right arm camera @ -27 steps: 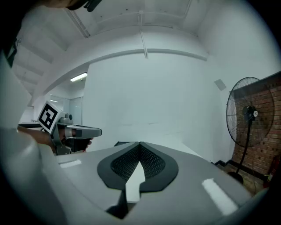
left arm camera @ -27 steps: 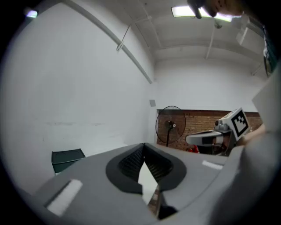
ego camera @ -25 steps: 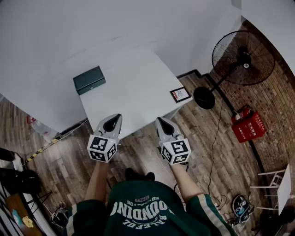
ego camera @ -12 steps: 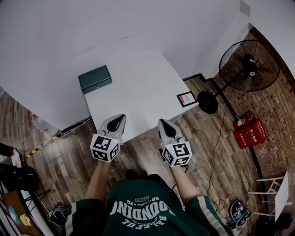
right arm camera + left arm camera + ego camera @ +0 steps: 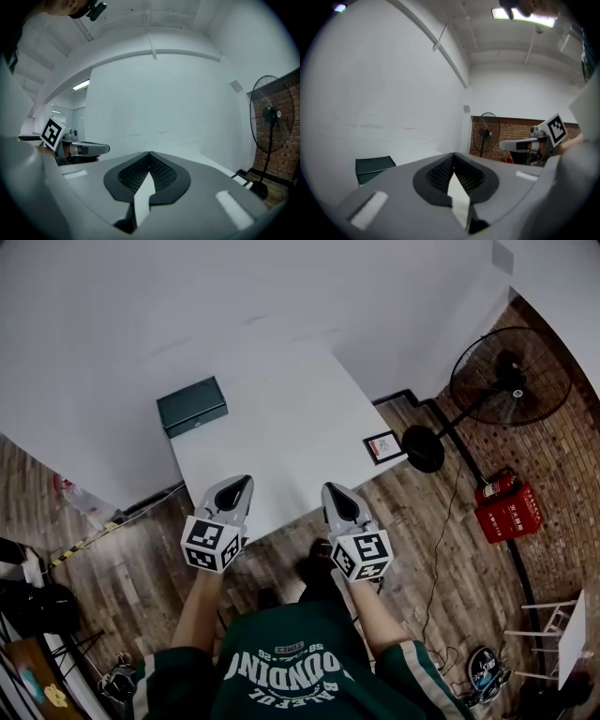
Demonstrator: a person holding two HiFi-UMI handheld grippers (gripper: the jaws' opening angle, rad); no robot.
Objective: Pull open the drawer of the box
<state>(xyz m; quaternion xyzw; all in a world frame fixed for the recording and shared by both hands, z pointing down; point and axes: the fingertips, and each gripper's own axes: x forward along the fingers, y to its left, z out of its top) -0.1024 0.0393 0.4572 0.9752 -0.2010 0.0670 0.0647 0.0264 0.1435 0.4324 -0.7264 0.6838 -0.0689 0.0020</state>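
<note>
A small dark green box [image 5: 192,406] sits at the far left corner of the white table [image 5: 281,427], its drawer front closed. The same box [image 5: 374,168] shows at the lower left of the left gripper view. My left gripper [image 5: 233,491] hovers over the table's near edge, shut and empty, well short of the box. My right gripper [image 5: 339,499] hangs beside it at the near edge, also shut with nothing between its jaws. In each gripper view the other gripper shows to the side: the right gripper [image 5: 520,144] and the left gripper [image 5: 89,149].
A small framed card [image 5: 382,446] lies at the table's right corner. A black standing fan [image 5: 506,376] stands on the wooden floor to the right, with a red fire extinguisher box [image 5: 506,507] near it. White walls close off the far side.
The view has shifted slightly, so the table and box sit a little lower and to the right. Both grippers stay shut at the near table edge. The person's feet have moved.
</note>
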